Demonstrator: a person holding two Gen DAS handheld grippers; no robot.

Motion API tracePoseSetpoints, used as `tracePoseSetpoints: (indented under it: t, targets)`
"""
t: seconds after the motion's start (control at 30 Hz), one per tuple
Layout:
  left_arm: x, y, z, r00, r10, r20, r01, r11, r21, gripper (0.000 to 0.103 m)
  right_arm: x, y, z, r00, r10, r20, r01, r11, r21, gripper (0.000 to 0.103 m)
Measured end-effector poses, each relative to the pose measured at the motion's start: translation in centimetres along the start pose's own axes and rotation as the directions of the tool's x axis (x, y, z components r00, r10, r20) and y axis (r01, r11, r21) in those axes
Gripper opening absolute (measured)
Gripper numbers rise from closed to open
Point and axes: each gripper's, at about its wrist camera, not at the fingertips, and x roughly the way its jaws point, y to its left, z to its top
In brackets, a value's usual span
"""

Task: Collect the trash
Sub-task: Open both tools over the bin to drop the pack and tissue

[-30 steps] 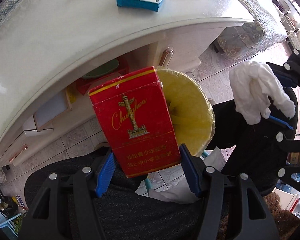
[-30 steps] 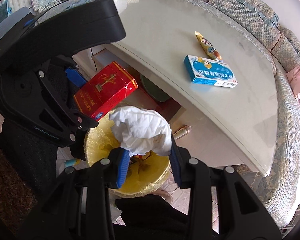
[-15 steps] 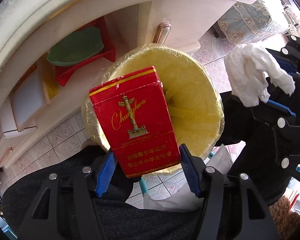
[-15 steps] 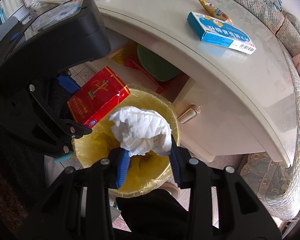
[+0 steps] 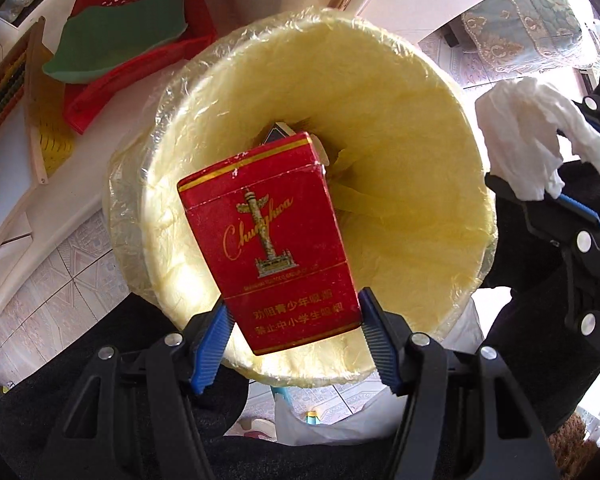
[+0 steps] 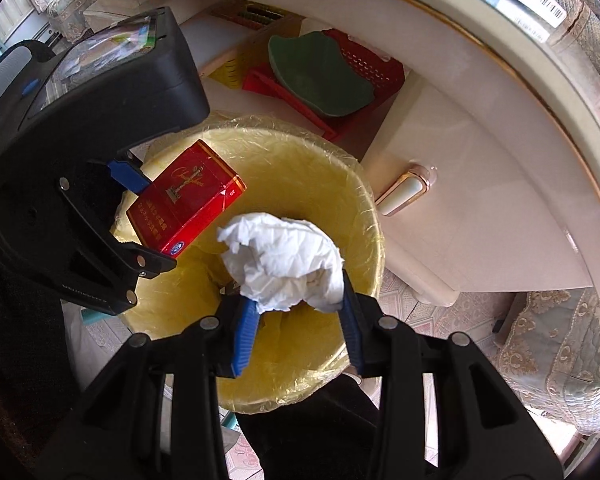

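Left wrist view: your left tongs (image 5: 294, 344) clamp the red cigarette pack (image 5: 274, 252) (over the yellow-lined bin (image 5: 412, 128)).
Right wrist view: your right tongs (image 6: 298, 330) pinch the crumpled tissue (image 6: 282, 262).

1. A red perforated basket (image 5: 112, 76) is seen at the upper left, under the worktop (image 6: 480, 32).
2. A green dish (image 5: 120, 36) is held in it.
3. A drawer handle (image 6: 404, 192) is seen centre right.
4. Patterned floor tiles (image 5: 52, 280) are seen at lower left.
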Motion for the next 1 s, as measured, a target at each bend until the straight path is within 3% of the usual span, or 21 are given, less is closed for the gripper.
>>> tracePoseSetpoints:
  t: [0.13, 0.53, 0.63, 0.7, 0.8, 1.0]
  targets:
    - [1.6, 0.4, 0.6, 0.999, -0.038, -0.038, 0.038, 0.999, -0.012, 0.061, 2.0, -0.5, 0.2, 0.999, 0.024, -0.024, -0.024, 1.0, 0.02, 0.037]
    - [5.3, 0.2, 2.1, 0.99, -0.035, -0.137, 0.034, 0.999, -0.006, 0.061, 5.5, -0.7, 0.2, 0.996, 0.051, -0.073, -0.048, 0.998, 0.037, 0.038]
    - [5.5, 0.2, 2.4, 0.988, -0.037, -0.152, 0.035, 0.999, -0.014, 0.062, 5.2, -0.6, 0.2, 0.997, 0.039, -0.072, -0.037, 0.999, 0.025, 0.048]
    - [5.5, 0.2, 2.5, 0.986, -0.045, -0.16, 0.043, 0.999, -0.016, 0.07, 5.2, -0.6, 0.1, 0.998, 0.025, -0.064, -0.023, 0.999, 0.023, 0.069]
    - [5.2, 0.4, 2.5, 0.99, -0.021, -0.142, 0.019, 1.0, -0.02, 0.081, 5.0, -0.8, 0.2, 0.998, 0.03, -0.061, -0.028, 0.999, 0.035, 0.069]
    - [5.0, 0.0, 2.5, 0.99, -0.014, -0.141, 0.013, 1.0, -0.005, 0.082, 5.2, -1.6, 0.1, 0.997, 0.033, -0.068, -0.031, 0.999, 0.037, 0.07]
